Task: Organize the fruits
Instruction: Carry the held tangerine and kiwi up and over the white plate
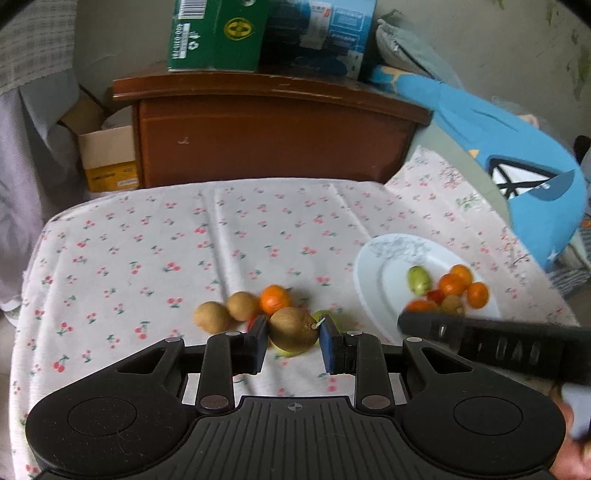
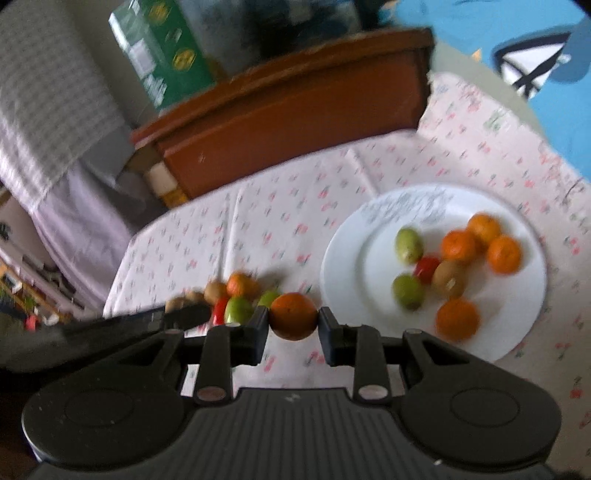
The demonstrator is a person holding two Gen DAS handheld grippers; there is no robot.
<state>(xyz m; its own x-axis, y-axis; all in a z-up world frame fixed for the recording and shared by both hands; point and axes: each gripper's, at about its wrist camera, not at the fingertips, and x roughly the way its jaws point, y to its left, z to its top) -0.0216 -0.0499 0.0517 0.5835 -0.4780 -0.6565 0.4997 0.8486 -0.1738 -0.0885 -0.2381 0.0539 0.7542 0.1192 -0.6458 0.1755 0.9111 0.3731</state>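
Observation:
My left gripper (image 1: 293,338) is shut on a brown kiwi (image 1: 291,328), held just above the cloth. Behind it lie two more kiwis (image 1: 212,315), an orange (image 1: 274,299) and bits of green and red fruit, partly hidden. My right gripper (image 2: 293,319) is shut on an orange (image 2: 293,315), also off the table. To its right the white plate (image 2: 343,266) holds several oranges (image 2: 504,254), two green fruits (image 2: 408,245), a red one (image 2: 426,269) and a kiwi (image 2: 448,278). The right gripper shows as a dark bar (image 1: 498,345) in the left wrist view.
A brown wooden cabinet (image 1: 273,136) with a green box (image 1: 210,33) on top stands past the table's far edge. A blue cushion (image 1: 517,162) lies at the right, cardboard boxes (image 1: 107,158) at the left. The cherry-print cloth (image 1: 147,240) covers the table.

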